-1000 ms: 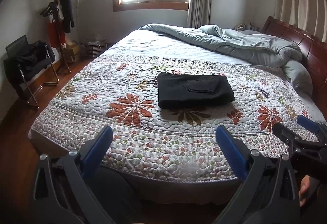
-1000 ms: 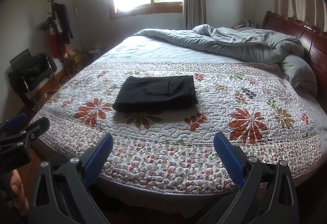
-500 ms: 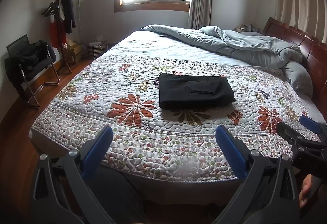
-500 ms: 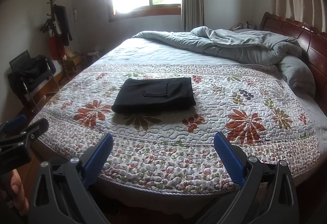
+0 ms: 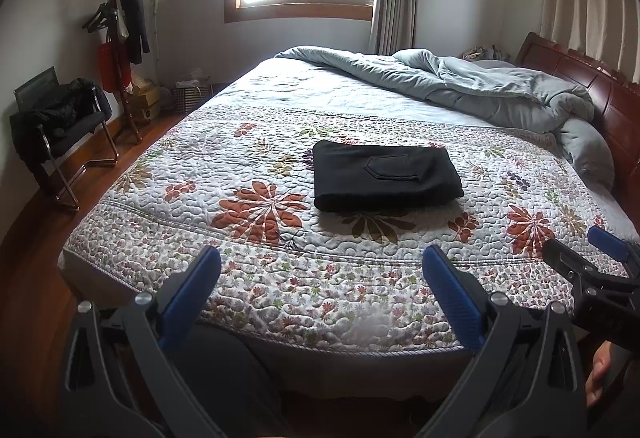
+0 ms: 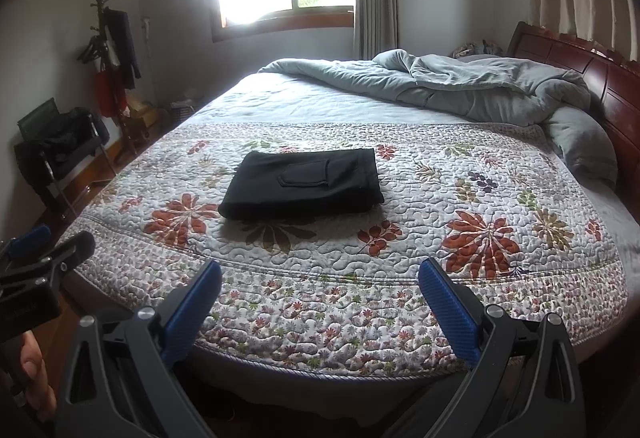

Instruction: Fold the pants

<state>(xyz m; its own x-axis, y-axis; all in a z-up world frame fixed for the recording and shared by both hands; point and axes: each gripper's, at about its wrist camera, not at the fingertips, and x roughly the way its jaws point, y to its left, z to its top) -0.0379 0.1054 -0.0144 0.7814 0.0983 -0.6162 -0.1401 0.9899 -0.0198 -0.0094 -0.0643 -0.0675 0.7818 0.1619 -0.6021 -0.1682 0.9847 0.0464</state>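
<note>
The black pants [image 5: 386, 176] lie as one compact folded rectangle on the floral quilt [image 5: 256, 258], near the middle of the bed, with a back pocket facing up. The left gripper [image 5: 320, 270] and the right gripper [image 6: 320, 280] both hang at the near edge of the bed, well apart from the pants, with their blue pads spread wide and nothing between them.

Judging from this, the folding looks finished and the step in hand is only to pull back. To do it well, the person should keep both tools away from the quilt, so the pads do not catch the fabric and drag the bundle. If a last correction is wanted, it is better to press the top layer flat than to lift an edge, because a lifted edge may open the fold.

By count there are one pair of pants, two grippers, one quilt, one grey duvet [image 5: 480, 90] bunched by the headboard, one chair [image 5: 60, 130] and one coat stand [image 5: 120, 22].
</note>
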